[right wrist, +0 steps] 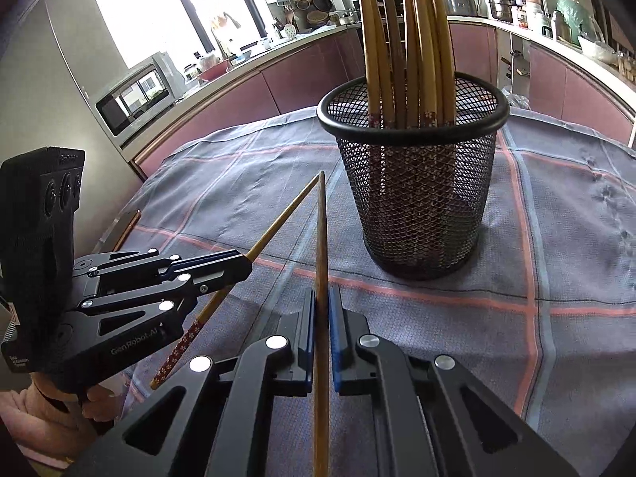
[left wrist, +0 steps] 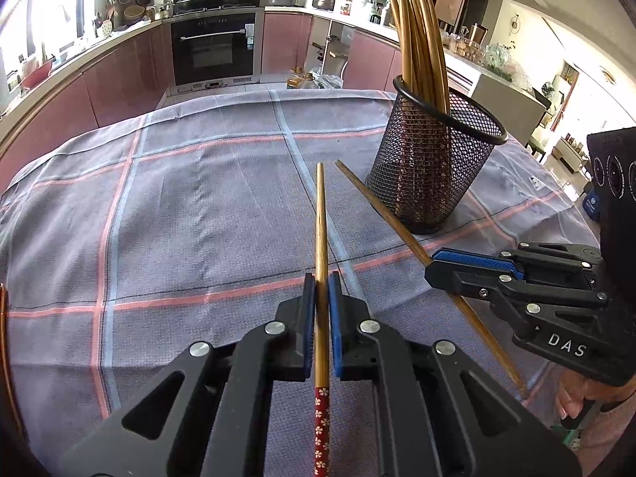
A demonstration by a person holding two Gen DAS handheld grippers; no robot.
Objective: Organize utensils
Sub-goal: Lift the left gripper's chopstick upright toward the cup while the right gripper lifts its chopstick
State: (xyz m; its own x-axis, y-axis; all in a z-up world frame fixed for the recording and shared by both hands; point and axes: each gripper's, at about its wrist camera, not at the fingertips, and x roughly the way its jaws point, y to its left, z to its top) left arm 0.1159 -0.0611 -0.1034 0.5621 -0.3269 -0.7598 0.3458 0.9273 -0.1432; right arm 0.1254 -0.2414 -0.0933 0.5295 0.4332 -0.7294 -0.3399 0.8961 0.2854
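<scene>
My left gripper (left wrist: 322,290) is shut on a wooden chopstick (left wrist: 321,238) with a red flowered end, held above the cloth and pointing forward. My right gripper (right wrist: 322,302) is shut on a second wooden chopstick (right wrist: 322,238). In the left wrist view the right gripper (left wrist: 433,266) is at the right with its chopstick (left wrist: 381,210) slanting toward the basket. In the right wrist view the left gripper (right wrist: 246,266) is at the left with its chopstick (right wrist: 286,214). The two tips nearly meet. A black mesh basket (left wrist: 433,159) (right wrist: 417,198) stands upright, holding several chopsticks (left wrist: 413,39) (right wrist: 405,39).
A grey cloth with pink and blue stripes (left wrist: 179,218) (right wrist: 556,238) covers the table. Kitchen cabinets and an oven (left wrist: 216,49) lie beyond the far edge. A microwave (right wrist: 135,95) stands at the left. A person's hand (right wrist: 43,409) holds the left gripper's handle.
</scene>
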